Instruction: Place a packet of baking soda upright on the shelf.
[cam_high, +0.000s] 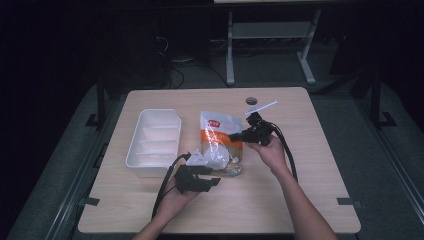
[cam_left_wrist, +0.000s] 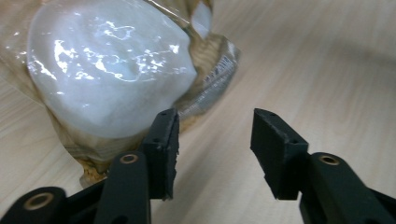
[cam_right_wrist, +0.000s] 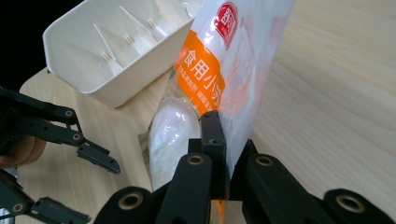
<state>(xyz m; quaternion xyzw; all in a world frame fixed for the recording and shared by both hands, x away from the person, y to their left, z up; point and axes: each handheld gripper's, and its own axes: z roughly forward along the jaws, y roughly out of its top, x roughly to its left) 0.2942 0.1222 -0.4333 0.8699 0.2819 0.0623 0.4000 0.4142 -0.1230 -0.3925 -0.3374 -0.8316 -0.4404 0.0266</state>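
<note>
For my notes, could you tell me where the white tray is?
In the high view, the white tray sits left of centre on the table, beside the bag.

Clear orange-and-white pouch (cam_high: 220, 145) lies on the table; white, perhaps powdery, lump fills its near end.

Bag (cam_right_wrist: 243, 60): orange band w/ white Chinese chars, right gripper view, reads "食用小" then cut off by bag's fold; smaller white line beside it, approx "食品添加剂", too small to be sure; red rounded logo near top, white char inside, illegible; same red logo on bag (cam_high: 216, 122) in high view, unreadable; fine print strip along bag (cam_left_wrist: 212, 79) edge in left gripper view, blurred; no other legible text.
</note>
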